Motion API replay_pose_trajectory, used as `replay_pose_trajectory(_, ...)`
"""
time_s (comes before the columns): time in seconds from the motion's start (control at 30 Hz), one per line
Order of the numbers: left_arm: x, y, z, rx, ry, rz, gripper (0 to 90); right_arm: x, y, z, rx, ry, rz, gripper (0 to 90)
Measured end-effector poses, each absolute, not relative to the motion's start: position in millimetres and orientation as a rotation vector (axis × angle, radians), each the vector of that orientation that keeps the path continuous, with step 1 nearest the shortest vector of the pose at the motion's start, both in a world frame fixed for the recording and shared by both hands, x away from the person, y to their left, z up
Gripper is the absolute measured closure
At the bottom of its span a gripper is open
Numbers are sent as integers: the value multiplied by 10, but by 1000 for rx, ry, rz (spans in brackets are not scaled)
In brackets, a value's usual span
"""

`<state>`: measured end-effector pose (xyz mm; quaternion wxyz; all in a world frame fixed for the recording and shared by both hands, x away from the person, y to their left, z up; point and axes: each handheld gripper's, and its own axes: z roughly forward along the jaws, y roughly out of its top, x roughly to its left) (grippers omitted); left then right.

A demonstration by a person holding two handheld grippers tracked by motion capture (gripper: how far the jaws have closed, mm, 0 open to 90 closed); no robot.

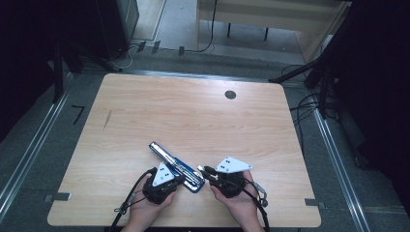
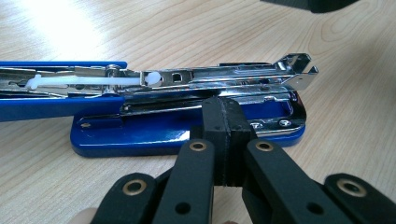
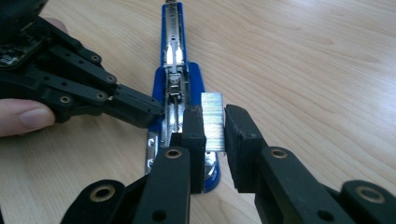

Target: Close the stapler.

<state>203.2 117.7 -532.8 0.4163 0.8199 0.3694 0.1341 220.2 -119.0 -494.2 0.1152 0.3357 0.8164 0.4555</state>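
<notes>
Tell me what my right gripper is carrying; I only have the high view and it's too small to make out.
Observer: The right gripper is pinching a silver strip of staples between its jaws.
Operator: Is the stapler ready for loading?
Observer: The stapler lies opened out, its blue lid folded back flat and its metal channel exposed.
Operator: And my left gripper?
Observer: The left gripper is shut, its tips against the side of the stapler's base.
</notes>
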Motion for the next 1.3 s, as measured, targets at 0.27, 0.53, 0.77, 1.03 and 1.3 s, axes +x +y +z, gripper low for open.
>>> replay_pose_trajectory(0.27,2032,1178,-5328,2059,927,336,900,2182,-1060,-4946,951,2432,1337,801)
replay_pose_trajectory(0.53,2032,1178,-5328,2060,926,337,900,2169,-934,-5001,924,2476,1328,802)
replay_pose_trajectory(0.77,2031,1177,-5328,2060,927,339,900,2179,-883,-5032,927,2489,1314,801)
replay_pose_trajectory(1.03,2032,1177,-5328,2061,926,339,900,2211,-861,-5061,947,2502,1282,801)
replay_pose_trajectory(1.3,2031,1177,-5328,2061,925,340,900,2229,-846,-5084,960,2508,1265,801)
